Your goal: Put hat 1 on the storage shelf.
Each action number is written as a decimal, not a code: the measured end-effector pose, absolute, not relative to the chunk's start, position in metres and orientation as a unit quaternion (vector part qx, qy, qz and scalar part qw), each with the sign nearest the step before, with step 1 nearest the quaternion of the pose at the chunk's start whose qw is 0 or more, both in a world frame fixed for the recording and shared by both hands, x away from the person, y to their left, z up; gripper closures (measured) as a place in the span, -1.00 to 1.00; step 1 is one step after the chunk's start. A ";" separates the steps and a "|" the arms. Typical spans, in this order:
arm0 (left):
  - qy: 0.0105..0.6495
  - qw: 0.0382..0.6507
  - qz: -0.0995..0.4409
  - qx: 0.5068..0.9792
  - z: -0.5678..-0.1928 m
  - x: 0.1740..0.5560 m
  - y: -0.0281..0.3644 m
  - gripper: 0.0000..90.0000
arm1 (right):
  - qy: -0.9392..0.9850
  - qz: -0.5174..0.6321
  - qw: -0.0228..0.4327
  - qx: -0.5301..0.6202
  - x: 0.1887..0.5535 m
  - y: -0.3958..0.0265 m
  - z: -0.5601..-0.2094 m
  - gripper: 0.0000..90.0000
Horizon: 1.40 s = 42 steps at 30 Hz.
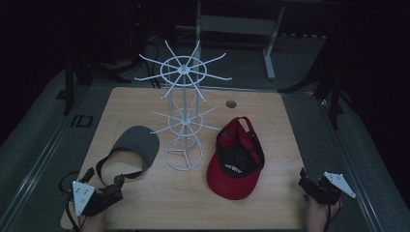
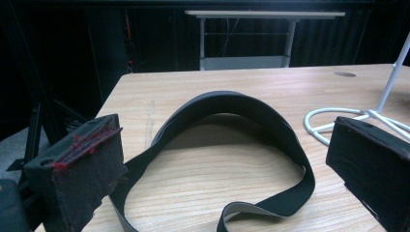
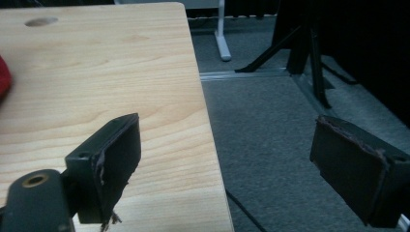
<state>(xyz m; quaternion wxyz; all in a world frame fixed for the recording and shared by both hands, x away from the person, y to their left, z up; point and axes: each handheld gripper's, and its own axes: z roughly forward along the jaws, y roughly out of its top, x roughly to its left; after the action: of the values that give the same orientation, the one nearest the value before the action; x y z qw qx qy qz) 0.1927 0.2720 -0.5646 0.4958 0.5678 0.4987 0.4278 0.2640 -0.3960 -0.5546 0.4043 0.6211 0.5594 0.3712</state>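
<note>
Left gripper (image 1: 115, 182) low at table's 7 o'clock corner, jaws apart, aimed at grey visor (image 1: 138, 145) strap; visor brim hidden in left gripper view. Right gripper (image 1: 303, 182) at 5 o'clock edge, jaws apart, empty; red cap (image 1: 235, 159) cut off in its view.

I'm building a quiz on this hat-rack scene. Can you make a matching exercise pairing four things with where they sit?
Things:
1. grey visor
2. red cap
3. white wire rack
4. right claw

Places:
A. table's middle
B. off the table's right edge
C. left of the rack
D. right of the rack

Pairs: 1-C, 2-D, 3-A, 4-B
</note>
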 end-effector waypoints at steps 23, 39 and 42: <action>0.480 0.526 0.408 0.571 -0.561 0.189 0.265 -0.99 | 0.653 0.390 0.339 0.554 0.278 -0.362 -0.487 -0.77; 0.488 0.522 0.391 0.581 -0.559 0.188 0.264 -0.99 | 0.707 0.411 0.271 0.507 0.320 -0.299 -0.475 -0.77; 0.488 0.526 0.385 0.580 -0.558 0.188 0.264 -0.99 | 0.715 0.412 0.262 0.500 0.330 -0.286 -0.476 -0.77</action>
<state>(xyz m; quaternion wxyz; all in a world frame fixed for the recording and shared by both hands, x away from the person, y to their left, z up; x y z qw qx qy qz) 0.1878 0.2636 -0.5583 0.5257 0.5803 0.4884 0.3852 0.3297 -0.2861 -0.4763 0.2618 0.4998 0.7155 0.4120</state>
